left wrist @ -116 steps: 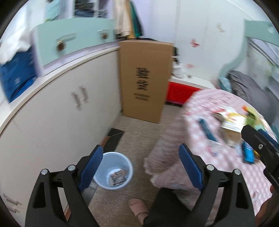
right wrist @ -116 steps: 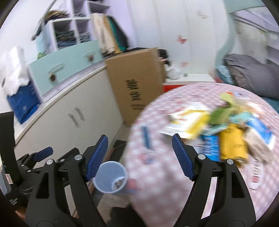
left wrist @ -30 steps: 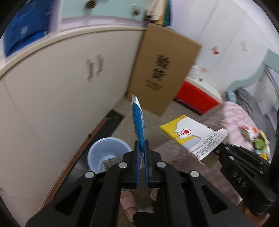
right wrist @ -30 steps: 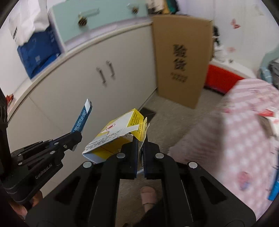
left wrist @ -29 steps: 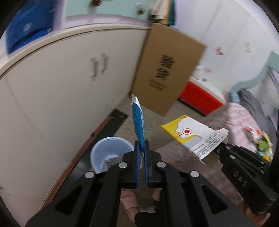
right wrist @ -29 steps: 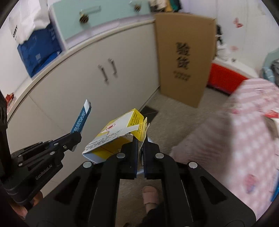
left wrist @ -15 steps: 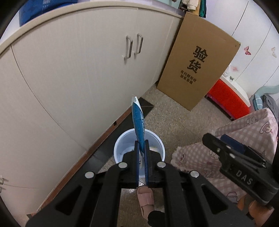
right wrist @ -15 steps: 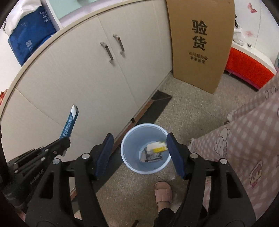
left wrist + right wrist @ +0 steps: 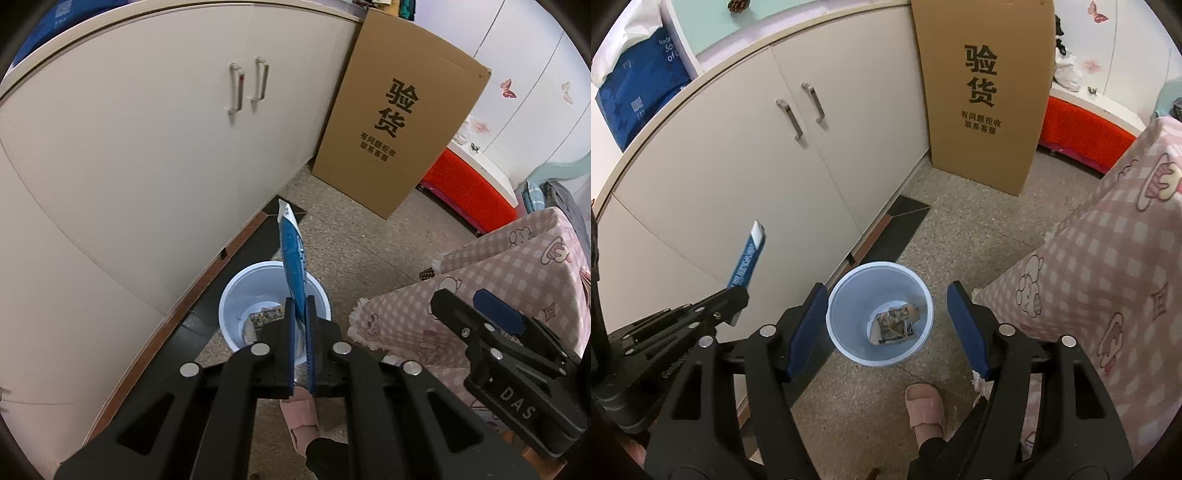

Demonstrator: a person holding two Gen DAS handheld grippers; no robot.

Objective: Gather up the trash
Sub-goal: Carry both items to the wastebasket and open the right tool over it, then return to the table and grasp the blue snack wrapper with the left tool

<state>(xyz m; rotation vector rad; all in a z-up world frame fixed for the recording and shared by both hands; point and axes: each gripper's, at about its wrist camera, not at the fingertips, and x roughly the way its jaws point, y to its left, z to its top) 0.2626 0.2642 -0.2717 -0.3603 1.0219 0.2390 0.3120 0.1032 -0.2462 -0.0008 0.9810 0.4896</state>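
Though it looks feather-light and limp, the one blue wrapper (image 9: 293,254) stands upright, pinched at its lower edge in the closed left claw (image 9: 300,334), above the single pale bin (image 9: 231,314). From the right wrist, the right claw (image 9: 886,326) hangs open and empty over that bin (image 9: 849,295), scraps (image 9: 895,326) inside.

Cardboard box (image 9: 399,118): large black "验货", smaller lines beneath, second reading "联系客服". Right gripper (image 9: 480,314) body, left wrist view: white "DAS".
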